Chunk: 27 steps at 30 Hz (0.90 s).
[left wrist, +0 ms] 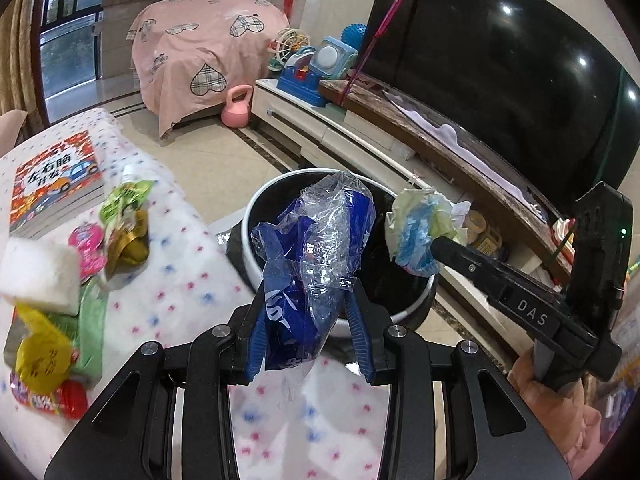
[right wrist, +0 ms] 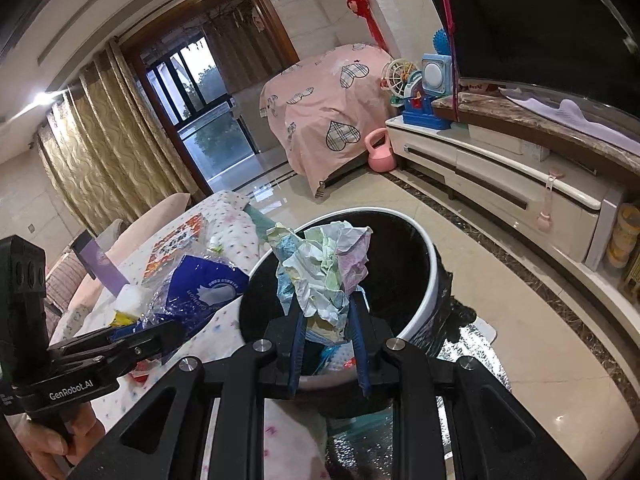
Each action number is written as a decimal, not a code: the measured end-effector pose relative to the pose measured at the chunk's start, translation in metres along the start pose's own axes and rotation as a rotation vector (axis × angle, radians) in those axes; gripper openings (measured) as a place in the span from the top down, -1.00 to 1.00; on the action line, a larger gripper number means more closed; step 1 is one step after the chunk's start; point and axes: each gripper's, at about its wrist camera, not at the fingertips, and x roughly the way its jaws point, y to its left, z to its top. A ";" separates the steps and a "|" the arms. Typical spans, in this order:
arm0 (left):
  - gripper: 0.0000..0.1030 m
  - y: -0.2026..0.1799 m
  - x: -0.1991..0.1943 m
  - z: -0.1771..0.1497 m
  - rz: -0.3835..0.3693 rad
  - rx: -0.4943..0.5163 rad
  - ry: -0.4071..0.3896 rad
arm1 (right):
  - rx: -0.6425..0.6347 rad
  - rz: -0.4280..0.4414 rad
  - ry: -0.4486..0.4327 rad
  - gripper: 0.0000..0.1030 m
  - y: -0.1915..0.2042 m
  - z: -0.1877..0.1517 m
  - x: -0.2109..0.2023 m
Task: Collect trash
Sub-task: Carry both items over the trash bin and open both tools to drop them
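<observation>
The left tongs (left wrist: 306, 316) are clamped on a crumpled blue-and-clear plastic bag (left wrist: 310, 256), which stands up between the blue ribbed fingers (left wrist: 256, 340) and hangs in front of the round white-rimmed bin with a black liner (left wrist: 256, 208), at about 12 o'clock from the tongs. In the same left wrist view the right tongs (left wrist: 434, 246) reach in from 3 o'clock, pinching a crumpled wad of white, pale green and blue paper (left wrist: 420, 228) over the far side of the bin's mouth. The right wrist view shows that paper wad (right wrist: 324, 272) squeezed between the right tongs (right wrist: 328, 312), held above the black bin interior (right wrist: 396, 264), with the left tongs and their blue bag (right wrist: 200, 288) at 9 o'clock beside the bin rim. The desk, covered in a white cloth with pink and blue spots (left wrist: 192, 280), lies at 9 o'clock of the left tongs and carries more litter: a green-and-gold foil pouch (left wrist: 126, 224), a white foam block (left wrist: 40, 276), a yellow wrapper (left wrist: 40, 356), a pink round wrapper (left wrist: 86, 248) and a red-and-orange children's book (left wrist: 56, 180).
</observation>
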 end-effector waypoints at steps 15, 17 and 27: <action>-0.04 -0.004 0.042 0.014 0.019 -0.003 0.060 | 0.020 -0.020 0.053 0.50 -0.022 0.014 0.026; -0.21 -0.002 0.042 0.012 0.023 -0.015 0.058 | 0.025 -0.021 0.059 0.47 -0.024 0.014 0.028; -0.33 0.014 0.013 -0.003 0.015 -0.068 0.023 | 0.043 0.002 0.049 -0.07 -0.020 0.009 0.022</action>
